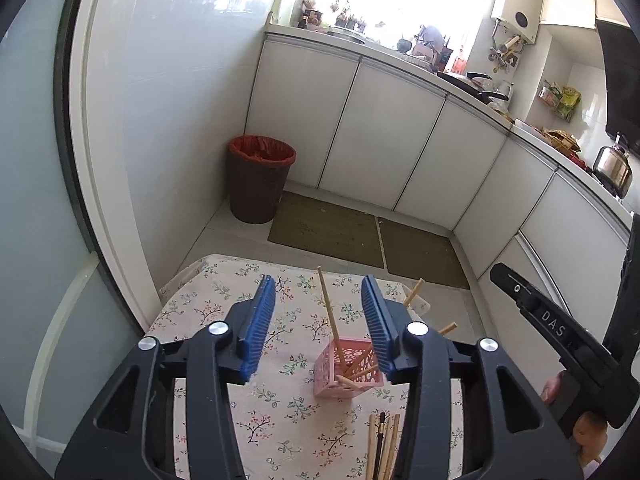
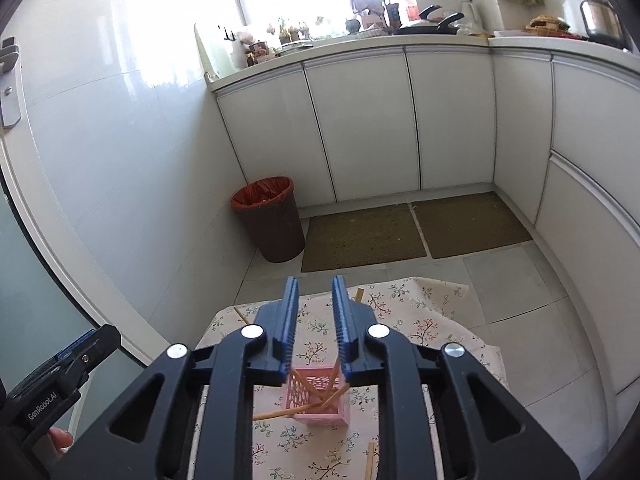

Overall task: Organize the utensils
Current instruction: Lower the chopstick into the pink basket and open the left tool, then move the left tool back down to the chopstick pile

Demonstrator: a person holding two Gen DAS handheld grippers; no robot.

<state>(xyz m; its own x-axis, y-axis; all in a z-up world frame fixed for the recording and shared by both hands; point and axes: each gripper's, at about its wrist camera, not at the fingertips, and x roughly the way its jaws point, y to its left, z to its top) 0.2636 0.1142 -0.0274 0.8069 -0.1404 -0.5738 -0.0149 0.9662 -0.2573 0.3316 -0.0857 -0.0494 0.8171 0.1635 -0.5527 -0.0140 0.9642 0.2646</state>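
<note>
Where tongs (image 2: 316, 322) gape, holder (image 2: 320, 400) beneath

Brown bin (image 2: 269, 220) with red liner near white cabinets (image 2: 360, 128); two mats (image 2: 416, 230) on floor; kettle (image 1: 612, 166) on counter.

Only two bits of lettering are actually readable here. In the left wrist view, the black body of the right hand-held gripper (image 1: 560, 330) coming in from the right edge has "DAS" in pale capitals along its side. In the right wrist view, the left hand-held gripper (image 2: 60, 376) down in the bottom-left corner reads "GenRobot.AI" in white, running up along its black casing. That's about it. The packets on the wall shelf and the white heater unit on the wall surely have print on them, but it's way too small and blown out by the window light to make out.
</note>
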